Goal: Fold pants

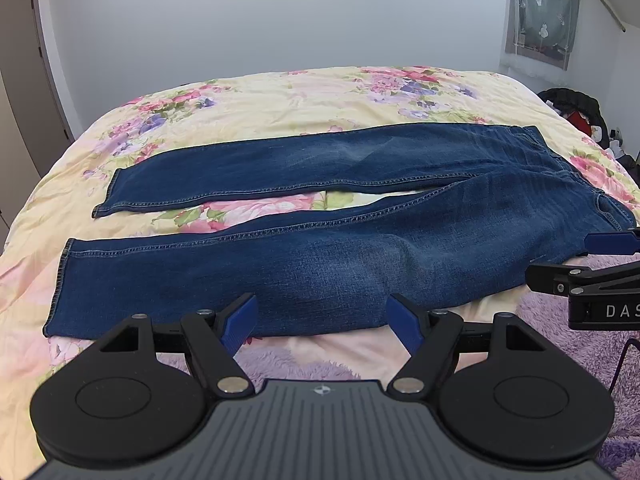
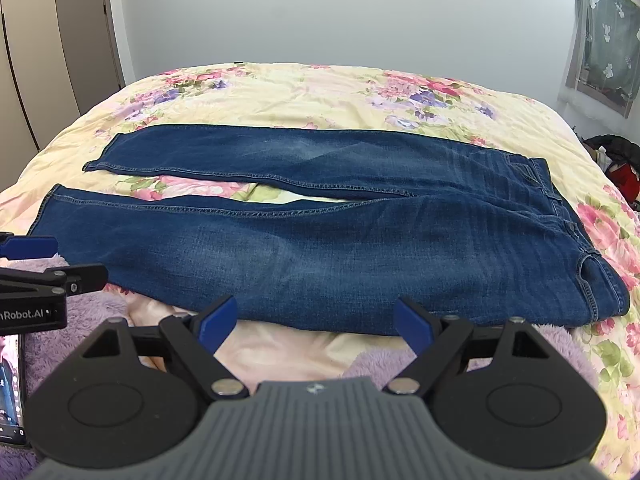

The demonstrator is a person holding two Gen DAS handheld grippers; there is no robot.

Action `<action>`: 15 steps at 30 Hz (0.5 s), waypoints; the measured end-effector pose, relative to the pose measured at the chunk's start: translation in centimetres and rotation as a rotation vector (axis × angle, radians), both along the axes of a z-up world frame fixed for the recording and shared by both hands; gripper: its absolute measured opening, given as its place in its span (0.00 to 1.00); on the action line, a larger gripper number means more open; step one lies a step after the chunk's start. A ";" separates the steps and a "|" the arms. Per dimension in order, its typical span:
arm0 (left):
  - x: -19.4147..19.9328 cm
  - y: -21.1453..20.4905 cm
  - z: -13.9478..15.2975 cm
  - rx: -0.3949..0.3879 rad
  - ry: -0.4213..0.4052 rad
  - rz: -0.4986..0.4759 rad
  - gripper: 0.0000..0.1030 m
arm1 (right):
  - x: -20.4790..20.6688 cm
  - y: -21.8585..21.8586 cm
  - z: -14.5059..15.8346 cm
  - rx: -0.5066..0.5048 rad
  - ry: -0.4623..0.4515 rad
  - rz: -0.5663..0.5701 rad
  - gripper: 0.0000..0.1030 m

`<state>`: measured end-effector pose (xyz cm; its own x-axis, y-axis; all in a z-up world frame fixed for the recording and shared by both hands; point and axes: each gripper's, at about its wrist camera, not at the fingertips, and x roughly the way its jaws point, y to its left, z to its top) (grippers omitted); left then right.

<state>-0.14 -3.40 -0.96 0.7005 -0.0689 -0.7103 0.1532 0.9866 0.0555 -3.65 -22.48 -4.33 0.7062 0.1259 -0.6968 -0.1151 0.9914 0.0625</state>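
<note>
Blue jeans [image 1: 340, 256] lie flat on the floral bedspread [image 1: 280, 100], legs side by side, hems to the left, waistband to the right; they also show in the right wrist view [image 2: 340, 248]. My left gripper [image 1: 322, 320] is open and empty, just above the near edge of the near leg. My right gripper [image 2: 316, 322] is open and empty, also at the near edge, further right toward the waist. Each gripper shows from the side in the other view: the right one [image 1: 592, 276], the left one [image 2: 36, 272].
A purple fuzzy blanket [image 1: 560, 320] lies at the near edge of the bed. A wardrobe door [image 1: 24, 80] stands at left. A dark pile of clothes [image 1: 576, 108] sits beyond the bed's right side. A phone screen [image 2: 10, 392] lies at the near left.
</note>
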 end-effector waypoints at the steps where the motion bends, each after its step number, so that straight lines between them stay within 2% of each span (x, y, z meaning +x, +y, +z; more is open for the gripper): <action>1: 0.0 0.0 0.0 0.000 0.000 0.001 0.83 | 0.0 0.0 0.0 0.000 0.000 -0.001 0.79; 15: -0.1 0.0 0.0 -0.001 0.001 0.000 0.83 | 0.0 0.0 0.0 0.000 0.002 -0.002 0.79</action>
<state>-0.22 -3.43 -0.96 0.6998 -0.0690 -0.7110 0.1529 0.9867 0.0547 -3.65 -22.44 -4.30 0.7047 0.1240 -0.6986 -0.1127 0.9917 0.0623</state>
